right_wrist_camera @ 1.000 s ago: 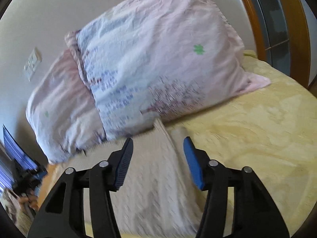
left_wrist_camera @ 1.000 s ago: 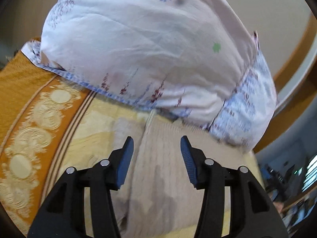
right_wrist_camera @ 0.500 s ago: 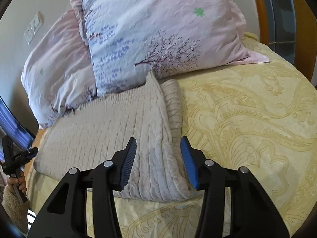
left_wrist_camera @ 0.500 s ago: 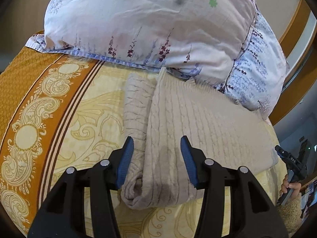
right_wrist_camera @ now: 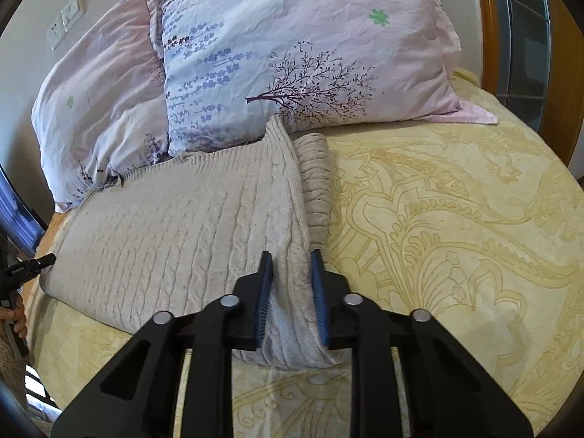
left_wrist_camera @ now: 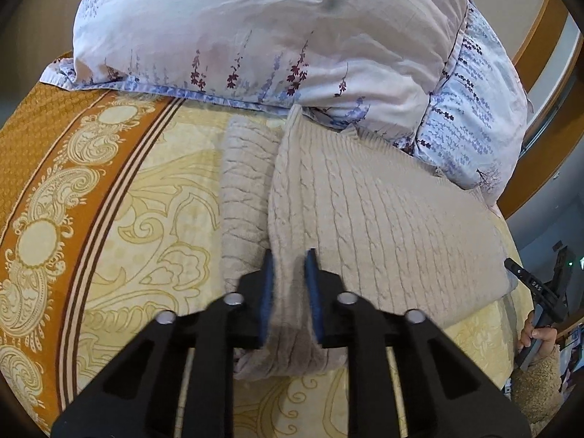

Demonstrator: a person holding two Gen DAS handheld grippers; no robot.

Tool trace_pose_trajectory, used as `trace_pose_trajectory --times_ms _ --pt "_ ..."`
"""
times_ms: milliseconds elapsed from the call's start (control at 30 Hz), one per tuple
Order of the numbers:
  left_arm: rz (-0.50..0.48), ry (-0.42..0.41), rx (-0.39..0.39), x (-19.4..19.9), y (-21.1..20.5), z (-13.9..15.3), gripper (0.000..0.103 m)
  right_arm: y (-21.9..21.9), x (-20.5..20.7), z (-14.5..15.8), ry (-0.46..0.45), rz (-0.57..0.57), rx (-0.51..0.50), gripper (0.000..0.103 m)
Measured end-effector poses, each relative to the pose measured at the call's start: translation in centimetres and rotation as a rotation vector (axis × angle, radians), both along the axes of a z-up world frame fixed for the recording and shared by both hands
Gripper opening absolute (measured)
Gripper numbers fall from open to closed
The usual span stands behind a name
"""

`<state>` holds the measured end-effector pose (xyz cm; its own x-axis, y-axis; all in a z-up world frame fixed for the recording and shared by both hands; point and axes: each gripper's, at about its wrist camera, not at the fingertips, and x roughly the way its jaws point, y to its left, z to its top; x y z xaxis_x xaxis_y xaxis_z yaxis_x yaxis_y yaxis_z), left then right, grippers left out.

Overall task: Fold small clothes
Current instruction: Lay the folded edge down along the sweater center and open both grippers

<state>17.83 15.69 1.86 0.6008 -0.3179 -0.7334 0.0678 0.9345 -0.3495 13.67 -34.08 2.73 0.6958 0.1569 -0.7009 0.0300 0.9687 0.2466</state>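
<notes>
Now both grippers are biting: the left gripper (left_wrist_camera: 288,266) has its jaws pinched on one end of the beige knit sweater (left_wrist_camera: 372,219), and the right gripper (right_wrist_camera: 292,266) has its jaws pinched on the opposite end, fabric bunched between the blue pads. The sweater lies flat on the yellow patterned bedspread (right_wrist_camera: 456,237), its far edge touching the floral pillows (right_wrist_camera: 292,54).
</notes>
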Motion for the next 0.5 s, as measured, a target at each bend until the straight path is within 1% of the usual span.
trace_pose_trajectory --times_ms 67,167,333,500 --pt "-0.002 -0.001 -0.010 -0.1 0.1 0.1 0.008 0.0 -0.3 0.3 -0.017 -0.001 0.004 0.012" --pt "-0.002 -0.010 -0.014 -0.3 0.2 0.4 0.007 0.1 -0.7 0.9 -0.042 -0.005 -0.003 0.011" --pt "-0.014 -0.027 -0.028 -0.8 0.7 1.3 0.007 0.2 -1.4 2.2 -0.064 -0.015 0.014 0.011" --pt "-0.037 -0.031 -0.037 -1.2 1.3 1.9 0.007 0.3 -2.1 2.5 -0.047 -0.026 0.022 0.011"
